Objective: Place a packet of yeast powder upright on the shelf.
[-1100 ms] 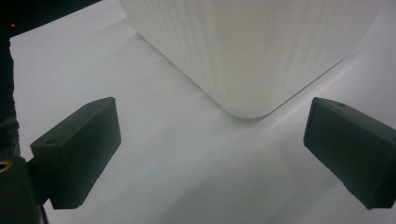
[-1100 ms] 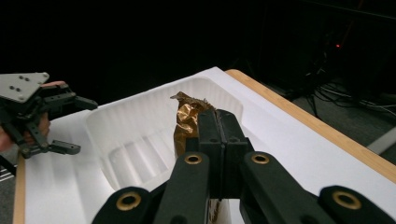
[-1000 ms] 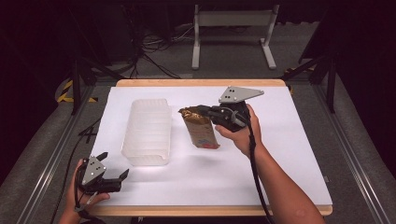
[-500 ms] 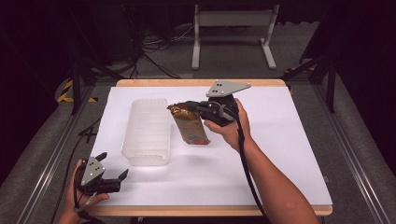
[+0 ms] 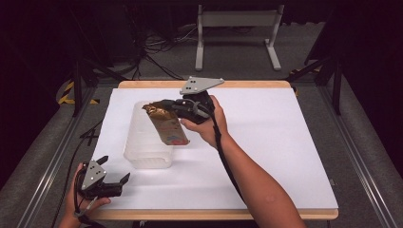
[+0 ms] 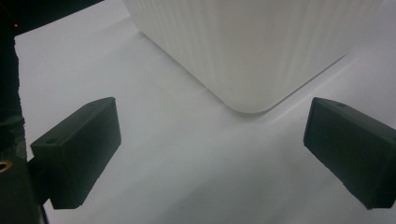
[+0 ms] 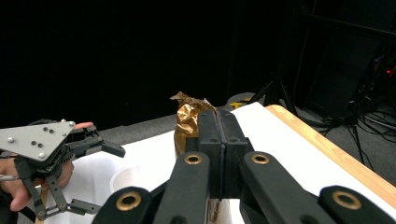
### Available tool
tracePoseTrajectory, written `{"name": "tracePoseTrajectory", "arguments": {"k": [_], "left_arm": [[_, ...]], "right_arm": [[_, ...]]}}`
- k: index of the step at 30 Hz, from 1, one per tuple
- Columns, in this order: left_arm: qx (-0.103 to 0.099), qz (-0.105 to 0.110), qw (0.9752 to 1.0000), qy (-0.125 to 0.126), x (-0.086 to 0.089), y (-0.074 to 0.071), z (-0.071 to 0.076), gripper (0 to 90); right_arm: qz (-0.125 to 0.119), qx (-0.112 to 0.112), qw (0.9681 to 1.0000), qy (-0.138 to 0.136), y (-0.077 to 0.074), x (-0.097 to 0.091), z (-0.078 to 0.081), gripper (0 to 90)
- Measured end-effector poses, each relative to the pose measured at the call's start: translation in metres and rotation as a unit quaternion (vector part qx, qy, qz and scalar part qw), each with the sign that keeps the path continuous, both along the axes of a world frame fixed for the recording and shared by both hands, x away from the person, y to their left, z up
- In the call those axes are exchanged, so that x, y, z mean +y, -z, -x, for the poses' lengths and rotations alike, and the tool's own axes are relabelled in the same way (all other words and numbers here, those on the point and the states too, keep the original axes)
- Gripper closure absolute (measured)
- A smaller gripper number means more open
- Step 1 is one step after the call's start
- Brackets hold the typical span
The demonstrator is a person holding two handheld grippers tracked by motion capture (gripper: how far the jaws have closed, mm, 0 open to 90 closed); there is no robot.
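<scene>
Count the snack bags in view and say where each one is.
1. The brown snack bag hangs from the right gripper, clamped at its top, above the white plastic container. The container's inside is partly hidden, so more may lie there.

Change between the earlier frames and the present one. The right gripper (image 5: pixel 164 107), its jaws clamped on the crumpled top edge of the brown snack packet (image 5: pixel 166 126), has travelled toward nine o'clock across the high view. One second ago the packet hung over bare white table (image 5: pixel 266 142) at three o'clock of the ribbed plastic container (image 5: pixel 145 154); half a second ago its top corner had reached the container's right rim. Now its upper half overlaps the container's far end, while its lower corner points to five o'clock, past the right rim. The packet's tilt has grown, its top leaning further toward nine o'clock.
</scene>
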State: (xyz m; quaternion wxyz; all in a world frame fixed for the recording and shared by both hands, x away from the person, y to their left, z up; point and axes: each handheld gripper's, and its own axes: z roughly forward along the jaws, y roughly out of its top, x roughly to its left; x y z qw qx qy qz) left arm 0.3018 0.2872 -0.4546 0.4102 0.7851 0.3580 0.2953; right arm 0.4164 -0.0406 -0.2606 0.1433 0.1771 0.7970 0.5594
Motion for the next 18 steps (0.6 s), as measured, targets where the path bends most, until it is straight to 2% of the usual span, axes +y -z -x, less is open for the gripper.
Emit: {"name": "tracePoseTrajectory", "arguments": {"k": [9, 18], "left_arm": [[0.000, 0.000, 1.0000, -0.002, 0.001, 0.000, 0.002, 4.9], [0.002, 0.001, 1.0000, 0.000, 0.001, 0.001, 0.002, 5.0]], "right_arm": [[-0.003, 0.005, 0.9999, -0.011, 0.001, 0.027, -0.008, 90.0], [0.004, -0.001, 0.9999, -0.011, -0.001, 0.047, -0.014, 90.0]]}}
